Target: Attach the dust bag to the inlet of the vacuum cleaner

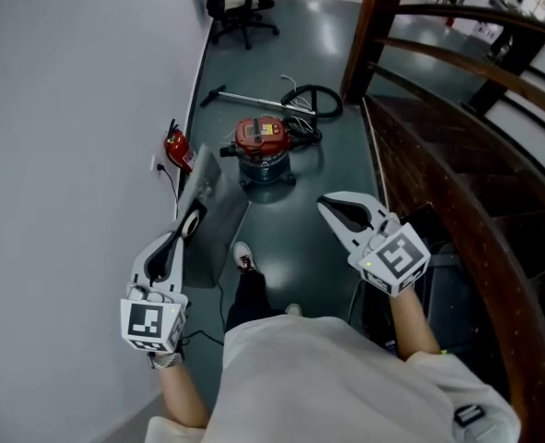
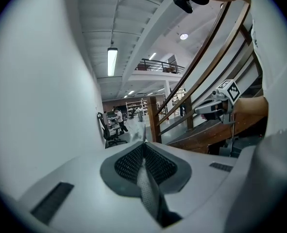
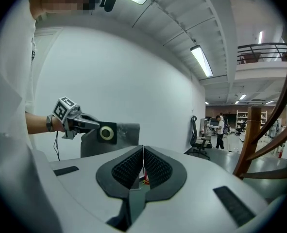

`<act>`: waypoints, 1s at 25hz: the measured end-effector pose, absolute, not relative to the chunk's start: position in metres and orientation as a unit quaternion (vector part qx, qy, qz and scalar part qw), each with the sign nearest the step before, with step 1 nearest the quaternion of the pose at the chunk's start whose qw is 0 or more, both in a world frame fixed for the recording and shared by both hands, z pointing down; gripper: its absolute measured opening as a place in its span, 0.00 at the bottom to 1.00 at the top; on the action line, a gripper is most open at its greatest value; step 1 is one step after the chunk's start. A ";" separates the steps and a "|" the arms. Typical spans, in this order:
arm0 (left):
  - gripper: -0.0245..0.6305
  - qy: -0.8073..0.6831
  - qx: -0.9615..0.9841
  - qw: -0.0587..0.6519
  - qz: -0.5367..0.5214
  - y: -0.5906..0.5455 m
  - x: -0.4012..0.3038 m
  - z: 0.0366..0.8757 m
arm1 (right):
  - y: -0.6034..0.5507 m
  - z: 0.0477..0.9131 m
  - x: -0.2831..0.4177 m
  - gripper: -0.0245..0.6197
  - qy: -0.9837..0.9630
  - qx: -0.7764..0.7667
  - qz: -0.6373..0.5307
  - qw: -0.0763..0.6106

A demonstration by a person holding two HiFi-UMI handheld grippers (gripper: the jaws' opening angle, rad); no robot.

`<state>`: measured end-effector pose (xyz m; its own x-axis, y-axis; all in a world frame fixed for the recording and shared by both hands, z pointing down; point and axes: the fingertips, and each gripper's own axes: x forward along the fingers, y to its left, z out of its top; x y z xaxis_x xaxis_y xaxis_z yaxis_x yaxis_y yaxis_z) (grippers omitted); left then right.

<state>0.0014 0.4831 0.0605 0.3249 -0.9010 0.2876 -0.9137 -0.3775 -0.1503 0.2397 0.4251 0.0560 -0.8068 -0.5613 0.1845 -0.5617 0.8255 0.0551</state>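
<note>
The person stands on the dark floor (image 1: 295,247) with a gripper in each hand, both held out low in front. The left gripper (image 1: 195,216) has its jaws closed on the dust bag (image 1: 213,212), a flat grey sheet pinched by its edge. The bag hangs in the air on the left, close to the white wall (image 1: 69,109). From the right gripper view its black collar (image 3: 106,132) shows, with a round pale-rimmed hole, just at the tips of the left jaws.

The right gripper (image 1: 327,208) is off to the right, well apart from the bag. Its jaws are pressed together with nothing between them.

The vacuum cleaner (image 1: 262,148) sits on the floor farther off, roughly between the two grippers in line. It has a red top on a dark drum. The bag is apart from it, held nearer the person. I cannot make out the inlet from here. A black hose (image 1: 316,100) coils just beyond the cleaner, and a metal wand (image 1: 249,98) lies on the floor to its left.

A red fire extinguisher (image 1: 179,149) stands against the wall left of the cleaner. A dark wooden stair rail (image 1: 456,169) curves along the right side. An office chair (image 1: 238,5) stands at the far end of the room.
</note>
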 end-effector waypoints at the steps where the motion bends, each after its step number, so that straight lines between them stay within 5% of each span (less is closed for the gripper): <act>1: 0.07 -0.558 0.813 0.023 0.164 0.475 0.000 0.063 | 0.417 0.058 0.238 0.08 -0.950 0.297 0.001 0.098; 25: 0.07 -0.531 0.834 0.031 0.145 0.204 -0.087 0.079 | 0.185 0.072 0.172 0.08 -0.923 0.356 0.015 0.143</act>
